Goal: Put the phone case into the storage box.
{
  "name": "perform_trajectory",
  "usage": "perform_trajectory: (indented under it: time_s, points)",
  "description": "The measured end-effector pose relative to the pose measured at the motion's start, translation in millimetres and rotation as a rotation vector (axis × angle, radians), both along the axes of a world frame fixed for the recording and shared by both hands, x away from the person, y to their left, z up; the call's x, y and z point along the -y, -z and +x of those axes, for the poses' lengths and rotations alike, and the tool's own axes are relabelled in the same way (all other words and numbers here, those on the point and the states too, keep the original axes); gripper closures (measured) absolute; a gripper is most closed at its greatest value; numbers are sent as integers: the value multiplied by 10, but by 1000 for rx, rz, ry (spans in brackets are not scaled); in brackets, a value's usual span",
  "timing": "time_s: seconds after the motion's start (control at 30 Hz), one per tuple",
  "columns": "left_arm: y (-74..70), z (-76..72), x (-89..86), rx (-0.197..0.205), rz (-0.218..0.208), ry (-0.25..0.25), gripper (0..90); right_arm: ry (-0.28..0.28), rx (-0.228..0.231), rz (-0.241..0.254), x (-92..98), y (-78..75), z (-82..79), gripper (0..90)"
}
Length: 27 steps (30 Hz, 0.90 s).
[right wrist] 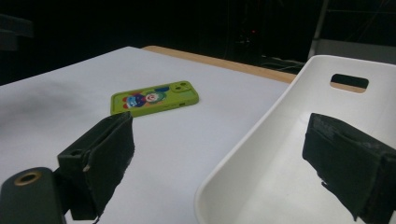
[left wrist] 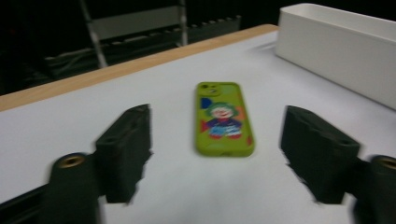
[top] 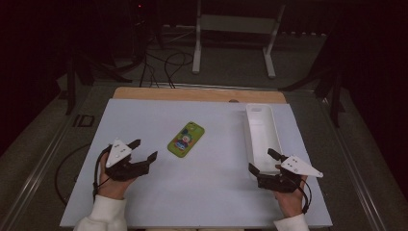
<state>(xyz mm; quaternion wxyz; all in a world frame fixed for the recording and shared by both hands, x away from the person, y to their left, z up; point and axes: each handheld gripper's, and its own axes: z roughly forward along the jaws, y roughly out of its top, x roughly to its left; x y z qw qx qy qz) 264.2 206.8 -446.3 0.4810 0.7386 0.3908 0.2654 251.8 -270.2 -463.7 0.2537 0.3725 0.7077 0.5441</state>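
A green phone [top: 186,139] with a cartoon clown on its case lies flat near the middle of the white tabletop [top: 211,183]. My left gripper [top: 144,149] hovers to the phone's left and points at it, jaws open and empty. In the left gripper view the phone [left wrist: 223,119] lies ahead between the open jaws of the left gripper [left wrist: 219,116], apart from them. My right gripper [top: 262,160] is open at the near end of a long white tray [top: 247,130]. In the right gripper view one jaw stands outside the tray's rim [right wrist: 243,154] and one inside, with the phone [right wrist: 154,98] farther off.
The tray [left wrist: 336,60] runs front to back along the table's right side and looks empty. A wooden strip [top: 197,94] edges the far side of the table. Beyond it on the floor stand a white metal frame [top: 235,24] and loose cables [top: 163,67].
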Motion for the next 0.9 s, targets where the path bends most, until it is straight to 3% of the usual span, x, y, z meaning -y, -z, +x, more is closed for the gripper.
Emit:
perform_trajectory:
  time_s: [0.1,0.17,0.5,0.63,0.9]
  points:
    - [37,-66,-129,16,-4,-31,152,0,-3,3,-7,13,-8,87]
    - [102,-160,-320,20,-37,-66,112,-3,1,4,-16,28,-22,87]
    - [274,-366,-595,7,-57,-82,28,-5,13,13,-14,63,-61,86]
    - [284,-383,-624,10,-71,-64,21,-3,21,15,-10,75,-64,86]
    - [267,-365,-561,13,-60,-45,9,-10,19,9,-5,102,-71,86]
